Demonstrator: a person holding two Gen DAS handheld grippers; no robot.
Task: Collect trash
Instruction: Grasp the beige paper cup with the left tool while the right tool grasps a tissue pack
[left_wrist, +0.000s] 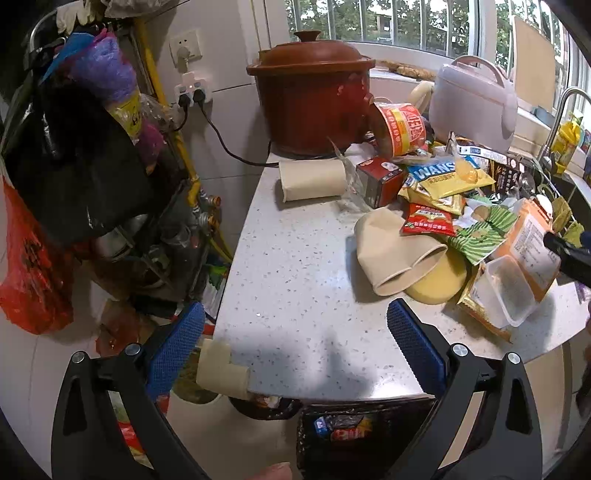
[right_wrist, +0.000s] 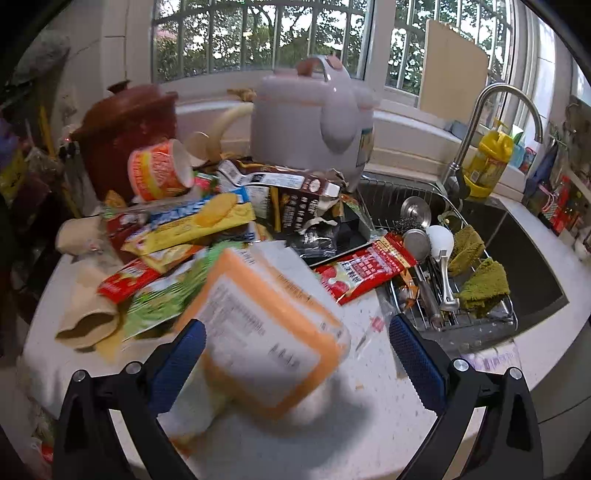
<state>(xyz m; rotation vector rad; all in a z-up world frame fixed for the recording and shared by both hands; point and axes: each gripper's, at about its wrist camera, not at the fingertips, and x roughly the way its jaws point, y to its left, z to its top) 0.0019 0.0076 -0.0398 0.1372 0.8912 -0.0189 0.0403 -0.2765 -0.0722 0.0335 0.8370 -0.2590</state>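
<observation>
A heap of trash covers the right part of the white speckled counter (left_wrist: 295, 258): crushed paper cups (left_wrist: 391, 254), snack wrappers (left_wrist: 426, 219), a noodle cup (left_wrist: 400, 127), a clear plastic box (left_wrist: 509, 291). An orange package (right_wrist: 266, 332) with a white label lies tilted and blurred between the wide-apart blue pads of my right gripper (right_wrist: 297, 365), which is open. My left gripper (left_wrist: 295, 343) hangs open over the bare front of the counter with nothing between its fingers. A dark bin (left_wrist: 354, 432) holding wrappers sits below the counter's front edge.
A red clay pot (left_wrist: 314, 99) and a pale rice cooker (right_wrist: 314, 110) stand at the back by the window. To the right are the sink's wire rack (right_wrist: 491, 321) of utensils and cloths and a faucet (right_wrist: 495, 110). Plastic bags (left_wrist: 74, 166) hang left of the counter.
</observation>
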